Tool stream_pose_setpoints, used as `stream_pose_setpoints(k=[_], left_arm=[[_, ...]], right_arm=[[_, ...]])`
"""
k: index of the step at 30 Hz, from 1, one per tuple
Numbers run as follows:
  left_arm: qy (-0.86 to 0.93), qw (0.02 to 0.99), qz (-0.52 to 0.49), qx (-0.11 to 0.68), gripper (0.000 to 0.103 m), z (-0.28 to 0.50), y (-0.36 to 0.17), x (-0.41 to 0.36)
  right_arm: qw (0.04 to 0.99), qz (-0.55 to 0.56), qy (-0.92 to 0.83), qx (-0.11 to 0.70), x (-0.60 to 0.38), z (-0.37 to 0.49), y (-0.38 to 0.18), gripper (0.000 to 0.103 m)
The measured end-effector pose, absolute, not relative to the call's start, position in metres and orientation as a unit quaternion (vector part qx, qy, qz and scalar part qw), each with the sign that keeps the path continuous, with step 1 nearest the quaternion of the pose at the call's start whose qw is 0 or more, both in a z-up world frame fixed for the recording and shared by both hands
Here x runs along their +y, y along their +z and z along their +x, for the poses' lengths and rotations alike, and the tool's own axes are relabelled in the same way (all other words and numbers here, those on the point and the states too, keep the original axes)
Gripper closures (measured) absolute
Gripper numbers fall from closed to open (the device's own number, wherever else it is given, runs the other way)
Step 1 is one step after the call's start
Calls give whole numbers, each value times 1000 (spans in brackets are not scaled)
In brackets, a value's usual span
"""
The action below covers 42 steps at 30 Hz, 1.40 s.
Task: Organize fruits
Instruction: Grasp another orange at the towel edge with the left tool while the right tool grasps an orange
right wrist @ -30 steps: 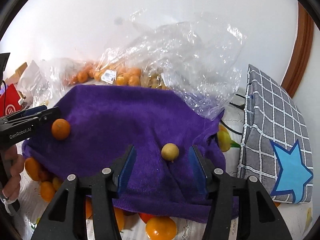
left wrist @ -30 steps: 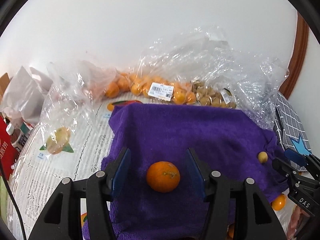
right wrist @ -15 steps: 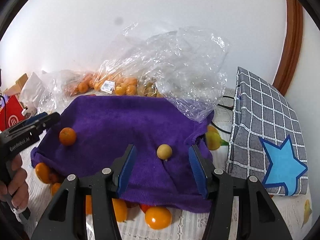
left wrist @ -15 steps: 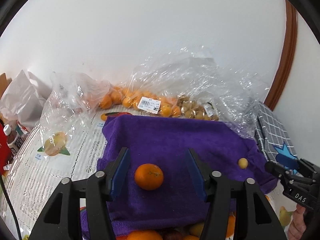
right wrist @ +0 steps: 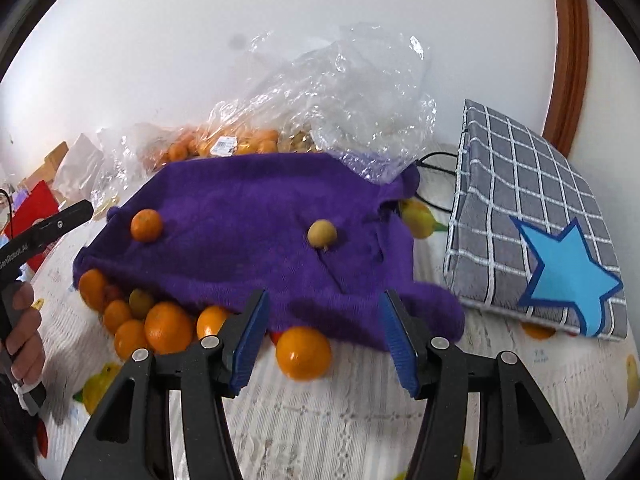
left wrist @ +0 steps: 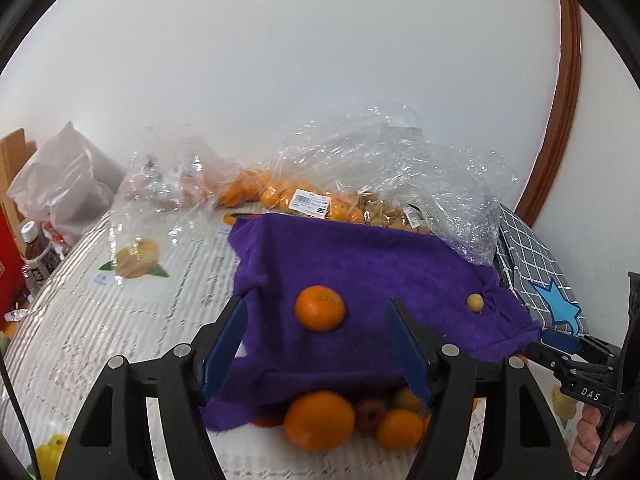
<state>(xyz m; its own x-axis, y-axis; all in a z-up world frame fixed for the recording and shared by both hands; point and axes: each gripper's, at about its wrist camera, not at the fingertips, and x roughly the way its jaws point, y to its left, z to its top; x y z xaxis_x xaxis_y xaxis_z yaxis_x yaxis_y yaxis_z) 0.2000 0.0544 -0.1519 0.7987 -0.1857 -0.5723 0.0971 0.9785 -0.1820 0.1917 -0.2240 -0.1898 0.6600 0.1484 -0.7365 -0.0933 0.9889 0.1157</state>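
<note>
White wall behind a printed tablecloth (left wrist: 120, 320) bearing a purple towel (right wrist: 248, 216); both grippers' jaws wide, empty.

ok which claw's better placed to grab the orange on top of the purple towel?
Left. The left claw is open with the orange lined up just ahead; the right claw faces the small yellow fruit instead.

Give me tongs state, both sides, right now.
Left tongs: open, holding nothing; the orange sits on the purple towel ahead.
Right tongs: open, holding nothing; the small yellow fruit lies beyond.
</note>
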Motion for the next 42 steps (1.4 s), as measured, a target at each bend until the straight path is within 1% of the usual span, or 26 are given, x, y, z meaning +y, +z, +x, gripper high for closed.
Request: stream_pose_setpoints(k=[6,13,18,21,25,27,29,31,32,34,37,40,42], left_arm=[[-63,947,-67,309,34,185,-155,65],[-61,929,-69,358,34,172,-175,71],[-69,925,-61,368,34,167,-179,69],[-76,911,-62,400,34,176,-188,66],[-84,899,-70,424,34,181,-196,65],[-90,897,-74,426,34,182,-197,64],[-98,896,-78,426,36,183,-198,63],[-102,893,-81,431,47,186,-199,62],[-105,892,-82,432,50,186,-199,61],[-118,890,-85,433,62,187,-199,58],[-116,890,-77,434,61,187,-199,54],[-117,884,-91,443,60,191,-203,56],[-121,881,-102,446,62,193,-205,58]], right_arm=[[903,34,75,421,-223,180,-200,46],[894,29,78,440,-219,179,-211,48],[887,14,82,455,-213,182,-218,56],[880,15,71,470,-214,187,-224,60],[879,17,73,471,-213,188,-225,61],[879,10,74,471,-211,188,-226,65],[879,9,79,470,-209,187,-226,69],[879,12,83,469,-210,186,-226,69],[880,13,81,469,-210,186,-225,69],[881,11,76,466,-210,186,-224,69],[879,14,79,470,-210,187,-225,69],[878,5,76,472,-208,188,-226,69],[879,6,78,471,-208,188,-226,69]])
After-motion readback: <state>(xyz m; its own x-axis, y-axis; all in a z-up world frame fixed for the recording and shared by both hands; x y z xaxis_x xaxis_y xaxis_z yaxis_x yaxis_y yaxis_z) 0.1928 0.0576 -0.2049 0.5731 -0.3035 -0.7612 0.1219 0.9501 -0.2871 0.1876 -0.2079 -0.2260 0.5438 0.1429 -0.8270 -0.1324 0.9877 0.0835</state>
